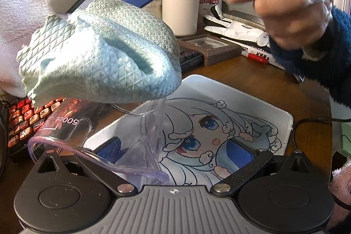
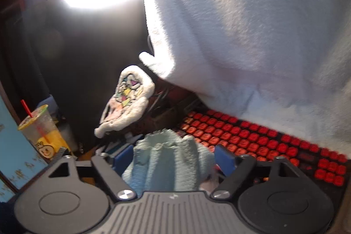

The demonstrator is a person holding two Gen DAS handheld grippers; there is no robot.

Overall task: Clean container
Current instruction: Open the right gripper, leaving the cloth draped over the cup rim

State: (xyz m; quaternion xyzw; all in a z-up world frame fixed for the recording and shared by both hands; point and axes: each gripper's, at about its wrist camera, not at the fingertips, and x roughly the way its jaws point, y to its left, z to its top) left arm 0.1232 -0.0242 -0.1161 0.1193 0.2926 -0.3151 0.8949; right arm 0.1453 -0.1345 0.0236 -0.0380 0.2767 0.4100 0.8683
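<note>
Right up close in the left view: the left gripper (image 1: pixel 175 147), blue fingers spread wide apart. Around its left finger, a clear container (image 1: pixel 72 135), tipped on its side, open mouth toward the camera, "500cc" upside down on the wall. That finger seen through the clear wall; hard to tell whether touching or not. The other finger well apart from the container, pressing on nothing. Under both, a mouse mat (image 1: pixel 274 115) with a cartoon girl on it, flat on a brown desk (image 1: pixel 252 78). Just above the container, right by its far end, a light blue cloth (image 1: pixel 98 54), all bunched up, hanging from the right gripper (image 2: pixel 174 157). Beside the cloth, the right hand (image 1: pixel 285 12) in a fuzzy dark blue sleeve, wrapped around that gripper's handle. Off to the left, a keyboard (image 1: pixel 24 122) with glowing red keys. Farther back on the desk, a picture frame (image 1: pixel 208 47), a white jar (image 1: pixel 178 12) and a pump bottle (image 1: pixel 209 1). In the right view, fingers spread wide too, the same cloth bunched loosely between them, a small gap next to the right finger. Beyond, the red keys again, a fluffy white blanket (image 2: pixel 252 25) above them, and a drink cup (image 2: pixel 43 131) with a red straw far to the left.
</note>
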